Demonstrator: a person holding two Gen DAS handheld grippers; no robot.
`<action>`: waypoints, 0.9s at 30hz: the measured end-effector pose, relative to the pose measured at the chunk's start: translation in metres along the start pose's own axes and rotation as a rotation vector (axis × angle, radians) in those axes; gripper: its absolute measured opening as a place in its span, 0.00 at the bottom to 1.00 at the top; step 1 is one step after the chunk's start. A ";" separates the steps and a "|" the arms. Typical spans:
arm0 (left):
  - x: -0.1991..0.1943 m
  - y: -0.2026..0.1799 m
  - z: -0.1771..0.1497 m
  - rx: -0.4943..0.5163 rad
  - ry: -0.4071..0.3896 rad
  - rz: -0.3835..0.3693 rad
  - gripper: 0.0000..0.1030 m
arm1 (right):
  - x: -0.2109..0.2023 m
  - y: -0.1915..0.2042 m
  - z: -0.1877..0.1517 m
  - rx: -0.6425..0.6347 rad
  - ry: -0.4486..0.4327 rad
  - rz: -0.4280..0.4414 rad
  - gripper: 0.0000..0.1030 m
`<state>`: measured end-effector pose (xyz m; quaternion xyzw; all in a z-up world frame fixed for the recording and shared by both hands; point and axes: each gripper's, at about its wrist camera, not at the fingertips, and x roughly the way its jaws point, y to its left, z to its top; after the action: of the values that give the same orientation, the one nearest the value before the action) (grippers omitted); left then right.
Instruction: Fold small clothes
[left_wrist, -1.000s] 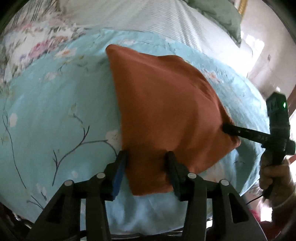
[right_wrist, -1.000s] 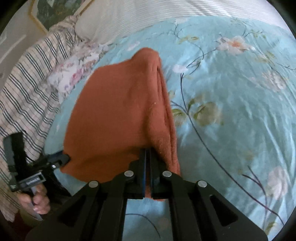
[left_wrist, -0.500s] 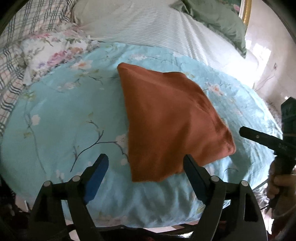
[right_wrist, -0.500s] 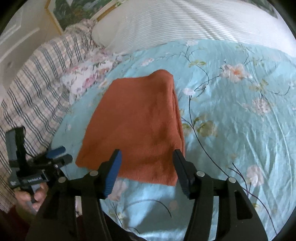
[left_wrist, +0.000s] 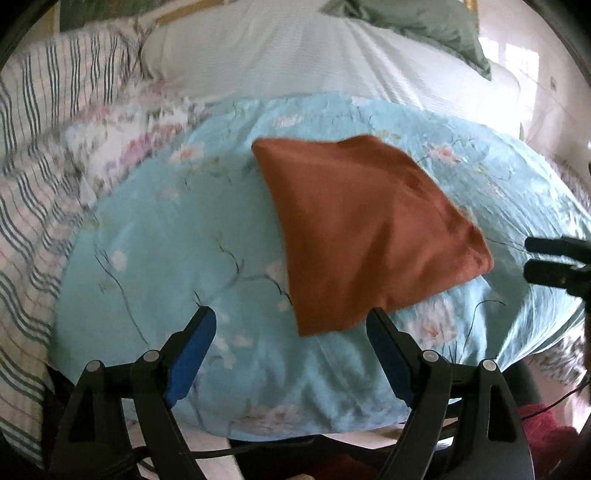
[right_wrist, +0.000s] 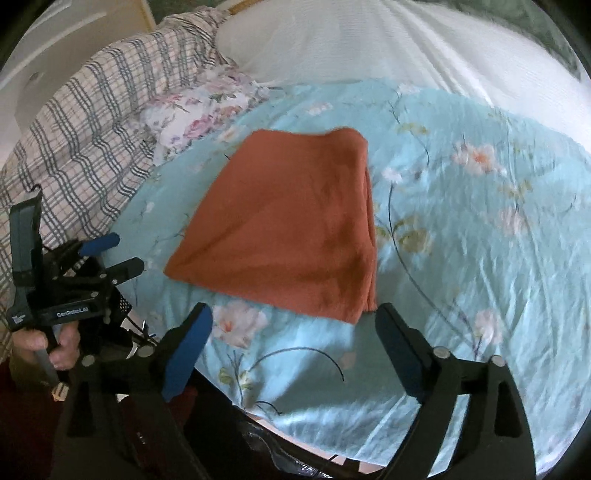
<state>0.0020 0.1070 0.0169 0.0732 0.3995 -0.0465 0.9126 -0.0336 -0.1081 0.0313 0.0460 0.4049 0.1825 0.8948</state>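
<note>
Cloth: a rust-orange cloth (left_wrist: 365, 236) lies folded flat on the light blue flowered sheet (left_wrist: 177, 229) of the bed, its layered edges showing along the right side in the right wrist view (right_wrist: 291, 229).
Left tool: the left tool (left_wrist: 291, 343) has its jaws spread wide and grips nothing; its blue-padded fingers (left_wrist: 192, 350) sit on either side of the cloth's near corner, apart from it and above the sheet.
Right tool: the right tool (right_wrist: 295, 343) is likewise wide apart with nothing between its fingers, hanging just short of the cloth's near edge.
Left tool seen from the right: it (right_wrist: 110, 254) sits off the cloth's left corner, not touching it, with a hand (right_wrist: 55, 343) on its grip.
Right tool seen from the left: its two fingertips (left_wrist: 546, 258) show at the frame's right edge, near the cloth's right corner but clear of it.
Bedding: a plaid blanket (right_wrist: 85, 136) and a flowered pillow (right_wrist: 199, 114) lie to the left of the sheet, and a white ribbed cover (left_wrist: 295, 59) lies behind it.
</note>
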 end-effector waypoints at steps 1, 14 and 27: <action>-0.004 -0.002 0.003 0.014 -0.004 0.008 0.82 | -0.005 0.003 0.003 -0.014 -0.012 0.002 0.94; -0.013 -0.001 0.017 -0.012 -0.008 0.053 0.85 | 0.011 0.009 0.003 -0.024 0.020 0.003 1.00; 0.001 0.003 0.011 -0.005 0.054 0.098 0.85 | 0.014 0.006 0.003 -0.014 0.038 -0.015 1.00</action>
<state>0.0110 0.1078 0.0235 0.0916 0.4200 0.0015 0.9029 -0.0249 -0.0977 0.0250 0.0335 0.4208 0.1795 0.8886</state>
